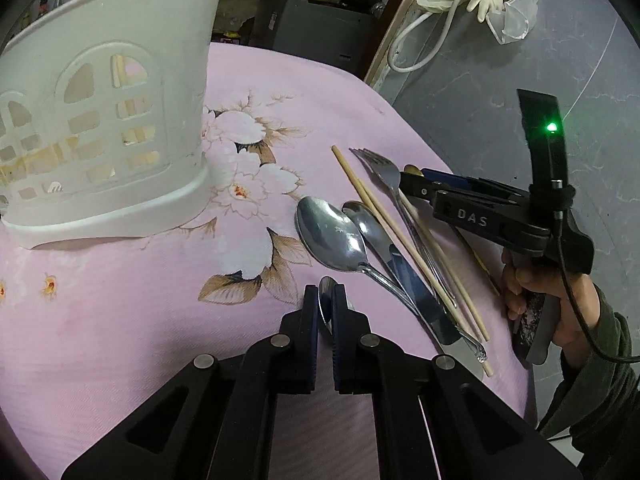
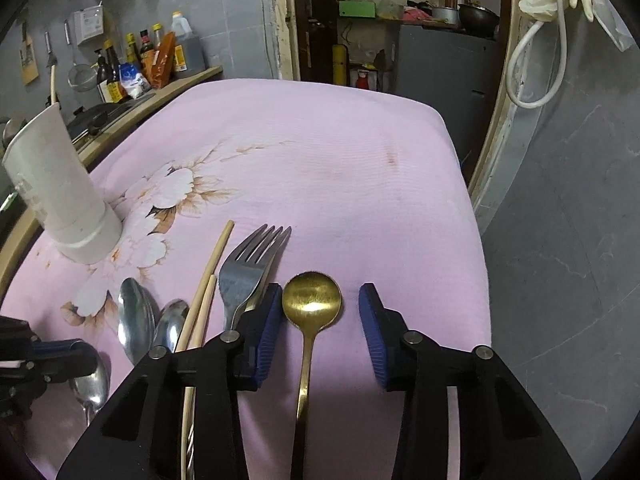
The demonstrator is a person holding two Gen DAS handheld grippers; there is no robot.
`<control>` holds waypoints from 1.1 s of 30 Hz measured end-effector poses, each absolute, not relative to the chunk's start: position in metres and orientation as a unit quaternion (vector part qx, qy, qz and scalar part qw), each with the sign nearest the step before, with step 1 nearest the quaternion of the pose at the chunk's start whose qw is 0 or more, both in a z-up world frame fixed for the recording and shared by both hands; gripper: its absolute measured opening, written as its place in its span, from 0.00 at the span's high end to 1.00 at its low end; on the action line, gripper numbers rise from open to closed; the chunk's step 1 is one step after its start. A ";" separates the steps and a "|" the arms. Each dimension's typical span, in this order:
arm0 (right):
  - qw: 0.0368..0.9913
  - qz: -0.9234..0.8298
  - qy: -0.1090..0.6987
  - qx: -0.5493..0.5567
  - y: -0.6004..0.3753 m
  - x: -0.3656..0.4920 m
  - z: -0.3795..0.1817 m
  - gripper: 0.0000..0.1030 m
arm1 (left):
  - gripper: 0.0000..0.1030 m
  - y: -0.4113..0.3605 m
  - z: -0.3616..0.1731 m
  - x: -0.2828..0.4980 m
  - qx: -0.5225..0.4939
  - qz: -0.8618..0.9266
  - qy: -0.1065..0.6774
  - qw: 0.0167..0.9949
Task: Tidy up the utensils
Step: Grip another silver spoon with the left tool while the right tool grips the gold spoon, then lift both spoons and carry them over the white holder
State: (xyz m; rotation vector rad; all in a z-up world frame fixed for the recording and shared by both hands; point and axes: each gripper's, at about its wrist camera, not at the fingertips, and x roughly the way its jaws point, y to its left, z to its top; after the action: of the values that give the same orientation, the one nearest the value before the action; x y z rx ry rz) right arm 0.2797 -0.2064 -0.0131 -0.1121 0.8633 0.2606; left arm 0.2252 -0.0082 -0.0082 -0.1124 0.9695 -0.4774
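My left gripper (image 1: 326, 300) is shut on the bowl of a small steel spoon (image 1: 325, 294), low over the pink cloth. In the right wrist view that spoon (image 2: 92, 384) hangs under the left gripper (image 2: 82, 354). My right gripper (image 2: 320, 320) straddles a gold spoon (image 2: 312, 300) lying on the cloth; its blue pads (image 2: 268, 328) stand apart from the spoon on both sides. To the left of it lie a fork (image 2: 248, 272), two chopsticks (image 2: 212, 276), a large spoon (image 1: 328, 232), a second spoon (image 1: 368, 220) and a knife (image 1: 416, 296). The white utensil holder (image 1: 100, 120) stands upright at the far left.
The table (image 2: 340, 160) wears a pink floral cloth and ends close to the right, beside a grey wall (image 2: 560, 240). A person's hand (image 1: 552, 300) grips the right gripper (image 1: 412, 179). Bottles (image 2: 140, 60) line a counter behind the holder (image 2: 60, 188).
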 end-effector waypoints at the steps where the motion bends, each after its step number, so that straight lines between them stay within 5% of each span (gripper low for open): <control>1: 0.899 0.124 0.416 -0.057 -0.205 0.280 -0.013 0.73 | 0.97 -0.007 -0.005 0.223 -0.055 -0.227 0.454 0.860; 7: 0.910 0.118 0.392 -0.071 -0.202 0.271 -0.009 0.75 | 0.98 -0.010 0.013 0.209 -0.040 -0.214 0.399 0.891; 19: 0.964 0.124 0.198 -0.125 -0.168 0.198 0.032 0.75 | 1.00 -0.001 0.054 0.163 -0.001 -0.152 0.227 0.962; 33: 0.981 0.164 0.067 -0.084 -0.138 0.182 0.085 0.75 | 0.99 0.036 0.103 0.157 -0.019 -0.100 0.147 0.984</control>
State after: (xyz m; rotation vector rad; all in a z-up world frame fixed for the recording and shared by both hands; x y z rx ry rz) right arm 0.1815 -0.1380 0.0851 -0.1684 0.1344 0.3295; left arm 0.1568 0.0358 0.1026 -0.0386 0.2962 -0.2008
